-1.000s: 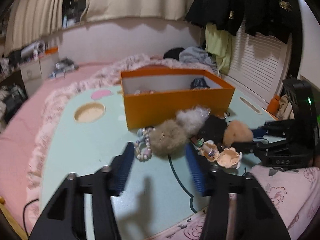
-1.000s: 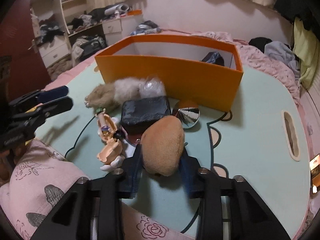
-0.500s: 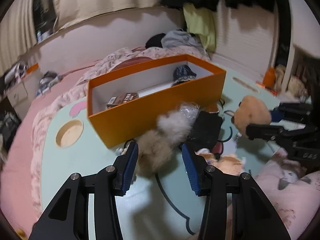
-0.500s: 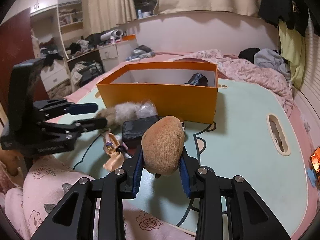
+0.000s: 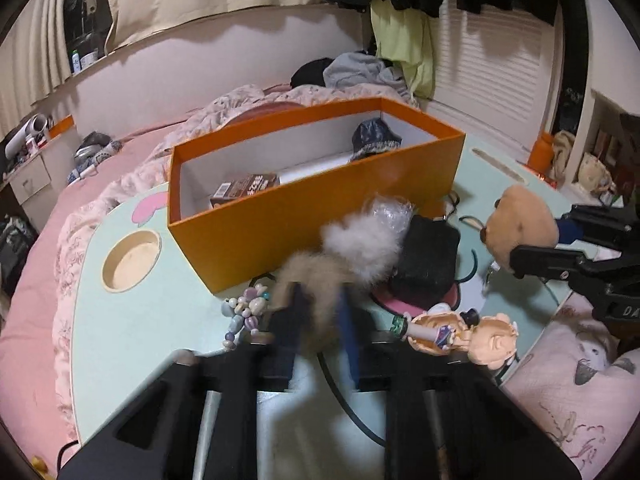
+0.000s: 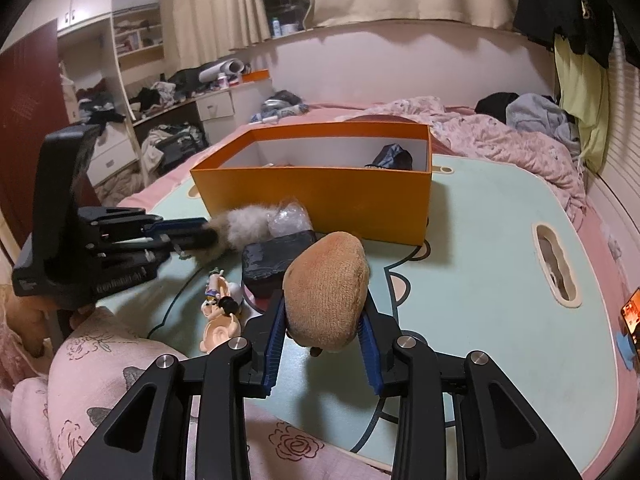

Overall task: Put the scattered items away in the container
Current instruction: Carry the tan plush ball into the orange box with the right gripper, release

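Left wrist: brown packet point(image 5: 245, 189) in box point(image 5: 304, 216) | right wrist: hidden

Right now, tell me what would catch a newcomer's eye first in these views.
The bright orange box stands out, open-topped on the pale green table and already holding a few things. In front of it the right gripper clamps a tan plush toy, lifted clear of the table. To its left, the left gripper has shut on a brown fur pom-pom beside a black pouch and a small doll.
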